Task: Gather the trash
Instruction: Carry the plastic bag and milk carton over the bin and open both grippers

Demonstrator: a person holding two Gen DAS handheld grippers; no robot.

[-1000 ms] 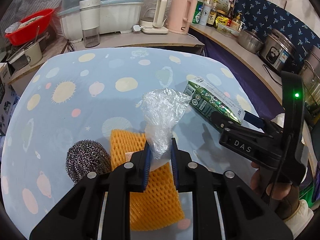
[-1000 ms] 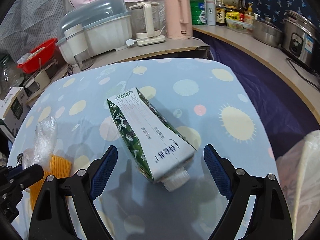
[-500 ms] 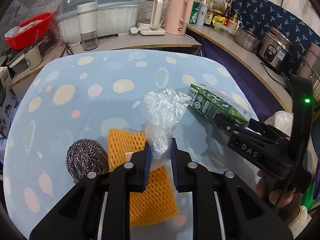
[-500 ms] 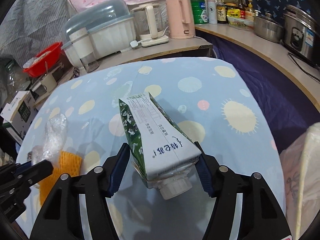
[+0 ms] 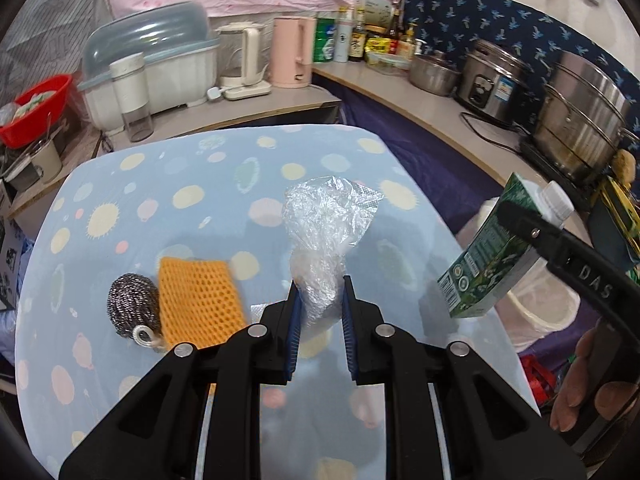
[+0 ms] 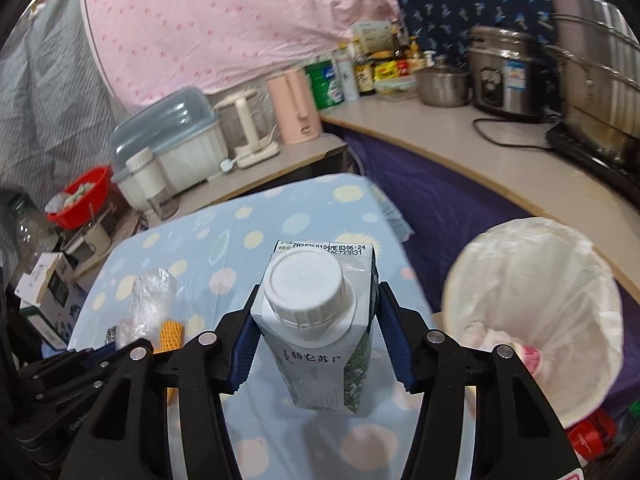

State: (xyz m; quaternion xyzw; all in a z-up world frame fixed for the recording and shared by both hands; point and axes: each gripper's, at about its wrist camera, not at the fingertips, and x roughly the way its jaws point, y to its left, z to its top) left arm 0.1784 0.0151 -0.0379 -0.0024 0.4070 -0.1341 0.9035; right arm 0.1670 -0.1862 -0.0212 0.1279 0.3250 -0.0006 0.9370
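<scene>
My left gripper (image 5: 319,308) is shut on a crumpled clear plastic bag (image 5: 326,224), held above the spotted blue tablecloth (image 5: 168,200). A green and white milk carton (image 6: 320,320) with a white cap stands upright between the blue pads of my right gripper (image 6: 316,334), lifted off the table; the jaws are still closing and the pads press its sides. In the left wrist view the carton (image 5: 492,252) hangs at the right, above the table's edge. A bin with a white liner (image 6: 536,312) stands right of the table, some trash inside.
A steel wool scourer (image 5: 130,304) and an orange mesh sponge (image 5: 198,296) lie on the table at the left. Counters behind and to the right carry a dish rack (image 5: 156,64), kettles (image 5: 290,52), bottles and steel pots (image 5: 580,116). A hand (image 5: 588,380) grips the right tool.
My right gripper closed on the carton lying on the table, lifted it and turned it upright, moving right towards the bin. My left gripper rose with the plastic bag, away from the sponge.
</scene>
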